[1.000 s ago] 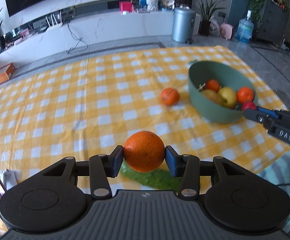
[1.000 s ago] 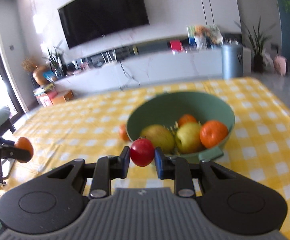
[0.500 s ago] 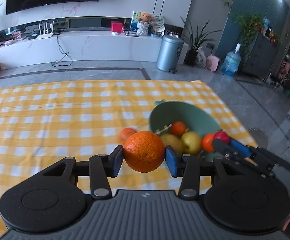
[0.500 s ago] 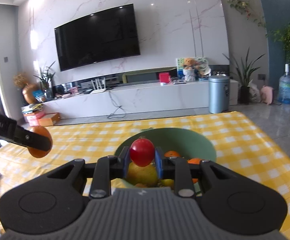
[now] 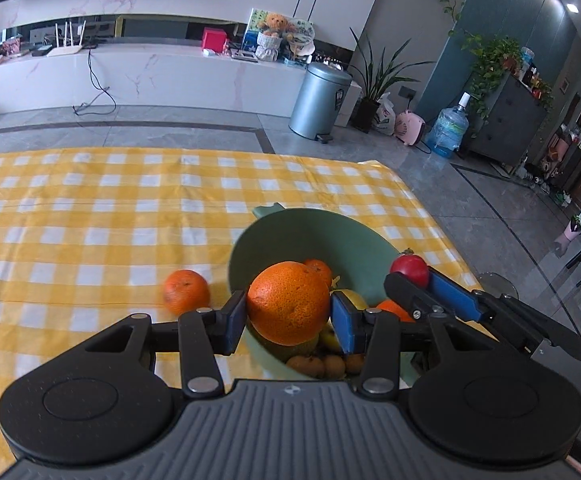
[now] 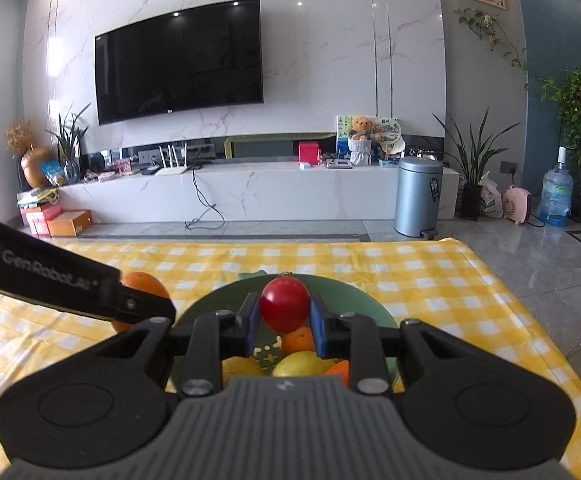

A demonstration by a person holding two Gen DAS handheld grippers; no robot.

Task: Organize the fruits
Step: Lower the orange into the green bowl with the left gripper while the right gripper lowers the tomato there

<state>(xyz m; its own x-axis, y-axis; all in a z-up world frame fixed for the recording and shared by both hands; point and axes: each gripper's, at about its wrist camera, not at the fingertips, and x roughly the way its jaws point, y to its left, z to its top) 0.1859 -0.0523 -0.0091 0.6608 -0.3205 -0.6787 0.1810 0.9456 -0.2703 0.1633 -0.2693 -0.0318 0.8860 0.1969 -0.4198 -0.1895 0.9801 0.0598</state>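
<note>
My left gripper (image 5: 289, 309) is shut on a large orange (image 5: 289, 307), held over the near left rim of the green bowl (image 5: 322, 236). My right gripper (image 6: 284, 311) is shut on a small red tomato (image 6: 284, 305) above the same bowl (image 6: 360, 298); in the left wrist view it reaches in from the right with the tomato (image 5: 409, 271) over the rim. The bowl holds oranges (image 5: 319, 269), a yellow-green fruit (image 6: 302, 363) and small brown fruits (image 5: 322, 364). Another small orange (image 5: 186, 292) lies on the cloth left of the bowl.
The table wears a yellow-and-white checked cloth (image 5: 90, 208); its far edge and right edge drop to a grey tiled floor. A glass stool (image 5: 498, 286) stands past the right edge. A white TV bench and a metal bin (image 5: 320, 100) are far behind.
My left gripper carried the large orange rightward from above a green vegetable to the bowl's rim. My right gripper brought the tomato over the bowl. Both views tilted up.
</note>
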